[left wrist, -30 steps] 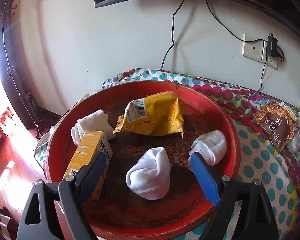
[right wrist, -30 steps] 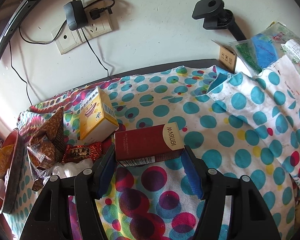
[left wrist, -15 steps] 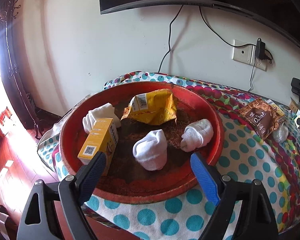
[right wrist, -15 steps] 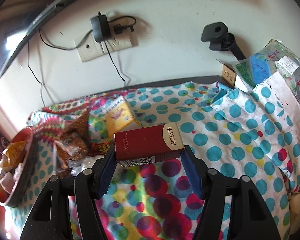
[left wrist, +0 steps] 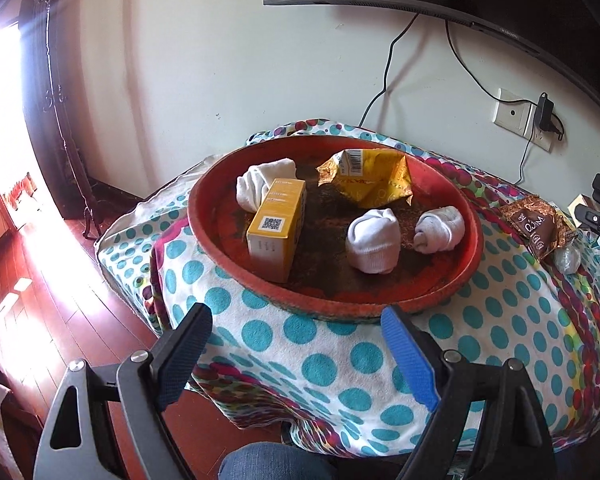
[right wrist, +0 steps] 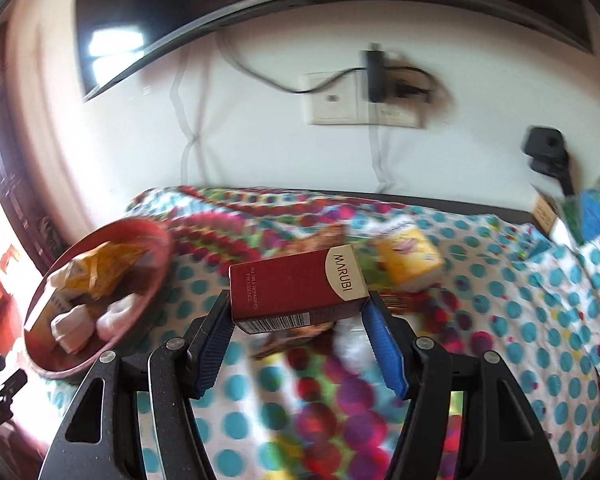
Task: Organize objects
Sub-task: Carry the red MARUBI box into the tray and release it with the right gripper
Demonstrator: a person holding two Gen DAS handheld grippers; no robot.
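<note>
Right tongs (right wrist: 298, 322): clamped on red box (right wrist: 296, 286), lifted off the table.
Left tongs (left wrist: 296, 354): spread wide, empty.
Red tray (left wrist: 470, 258): ahead of left tongs; left of right tongs, blurred, seemingly apart.

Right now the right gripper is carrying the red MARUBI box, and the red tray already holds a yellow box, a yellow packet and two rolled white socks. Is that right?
Not quite: the count of socks is wrong. The left wrist view shows three rolled white socks in the red tray, not two. The rest stands: the yellow box and yellow packet are in it, and the right gripper is carrying the red MARUBI box.
</note>
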